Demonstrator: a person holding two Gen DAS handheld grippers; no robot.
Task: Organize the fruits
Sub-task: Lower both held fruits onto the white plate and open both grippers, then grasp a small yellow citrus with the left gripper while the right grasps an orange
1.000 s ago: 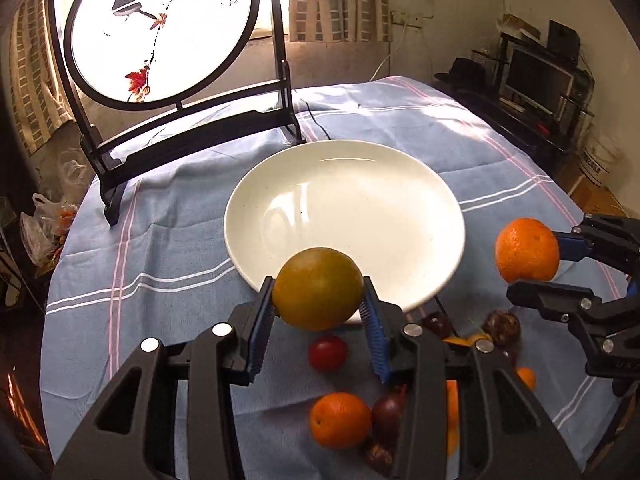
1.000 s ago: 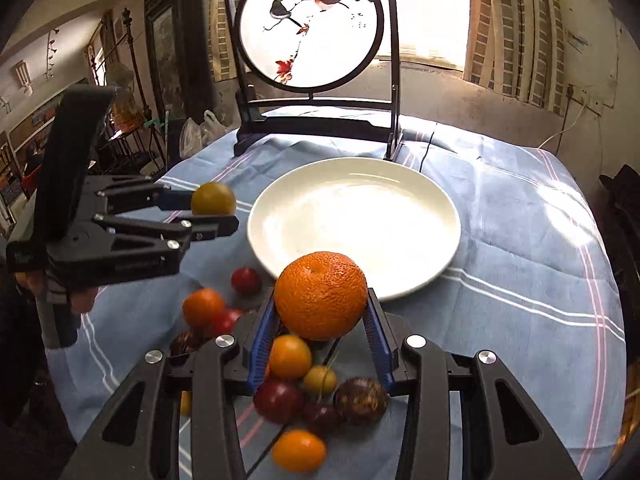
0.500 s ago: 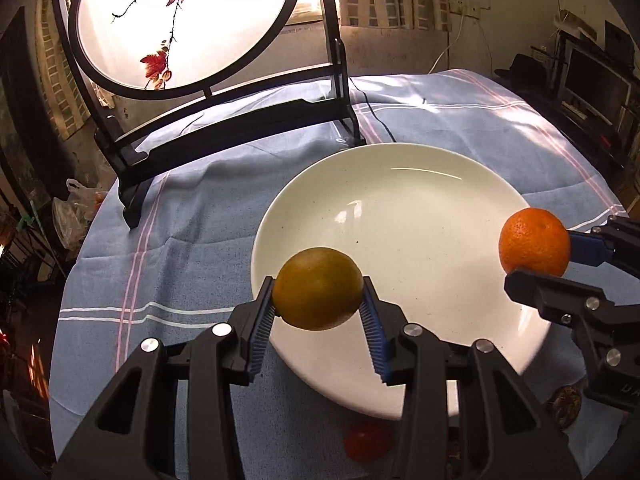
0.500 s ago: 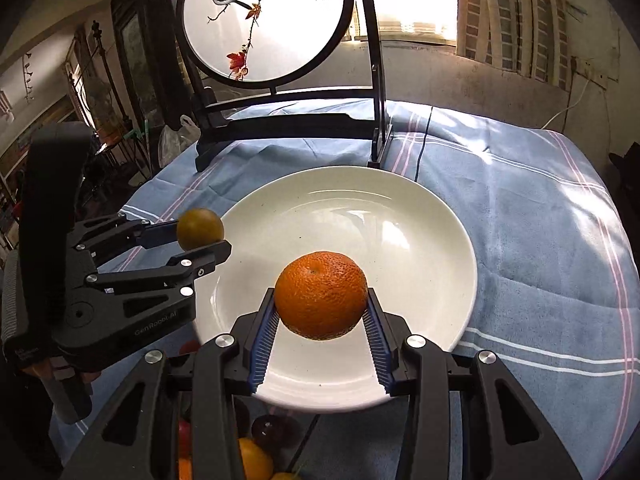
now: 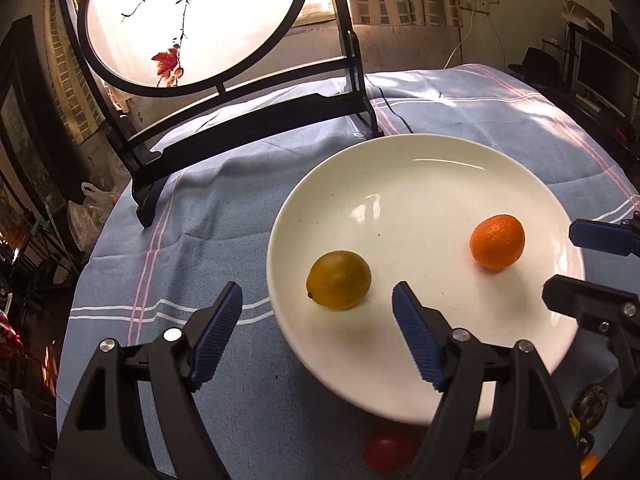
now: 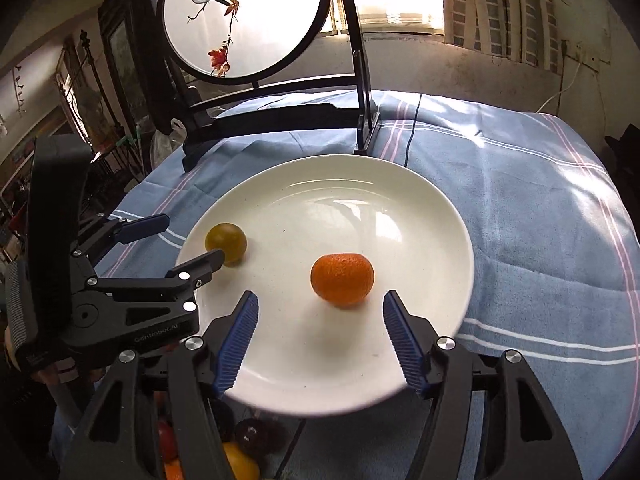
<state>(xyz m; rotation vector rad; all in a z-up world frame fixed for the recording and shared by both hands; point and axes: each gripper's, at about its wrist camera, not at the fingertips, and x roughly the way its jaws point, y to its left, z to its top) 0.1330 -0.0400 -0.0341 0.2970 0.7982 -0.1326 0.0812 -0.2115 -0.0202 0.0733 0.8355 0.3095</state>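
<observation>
Both fruits now lie on the white plate [image 5: 400,168]. The left gripper [image 5: 318,300] has just been opening; its jaws stand apart, and the yellow-green citrus [image 5: 339,280] sits on the plate just ahead of the gap, touching neither pad. The right gripper [image 6: 320,308] has likewise just been opening, jaws apart, with the orange [image 6: 342,278] resting free just beyond its tips, well apart from the citrus.
</observation>
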